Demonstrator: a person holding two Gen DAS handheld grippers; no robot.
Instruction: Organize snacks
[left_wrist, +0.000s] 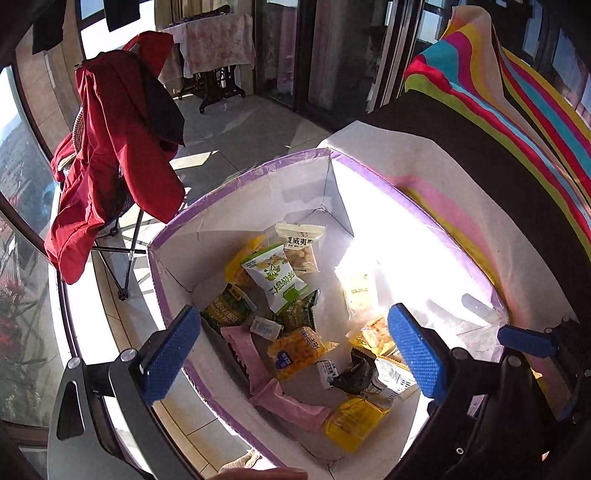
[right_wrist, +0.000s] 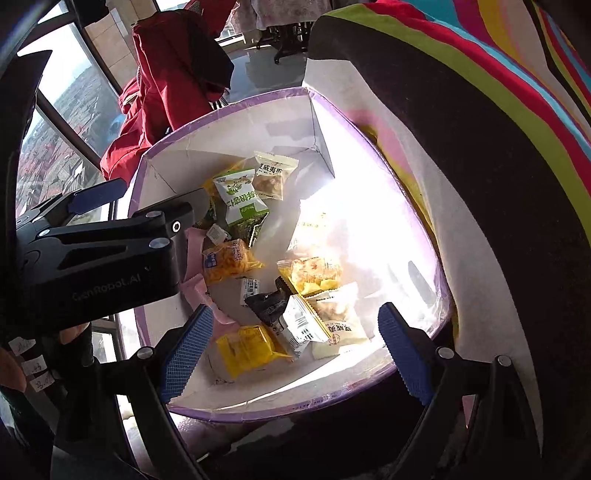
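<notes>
Nearest the lens in the left wrist view, the left gripper (left_wrist: 295, 347) is held with its blue pads (left_wrist: 173, 350) spread wide and nothing between them, above the near-left rim of the box (left_wrist: 236, 177). In the right wrist view the right gripper (right_wrist: 295, 350) is likewise spread wide and empty, poised over the near edge of the box (right_wrist: 221, 107).

The snacks are all gathered on the floor of the box. A green-and-white pack (left_wrist: 275, 275) is seen toward the far wall, with a pale nut pack (left_wrist: 301, 243) just beyond it. Two pink bars (left_wrist: 255, 365) lie along the left wall, an orange pack (left_wrist: 299, 350) sits near the centre, a black wrapper (left_wrist: 356, 374) lies right of centre, and a yellow pack (left_wrist: 351, 422) rests closest to the near wall.

A second pale pack (right_wrist: 338, 319) near the box's near-right corner is shown clearly only in the right wrist view; in the left wrist view that spot is hidden behind the right pad. The body of the left gripper (right_wrist: 110, 258) is also shown there from the side, reaching over the left wall, and it covers most of the pink bars. The right part of the box floor is washed out by sunlight in both views.

A red jacket (left_wrist: 110, 155) is draped on a chair beyond the box's far-left side, and a striped cloth (left_wrist: 517, 122) lies to its right.
</notes>
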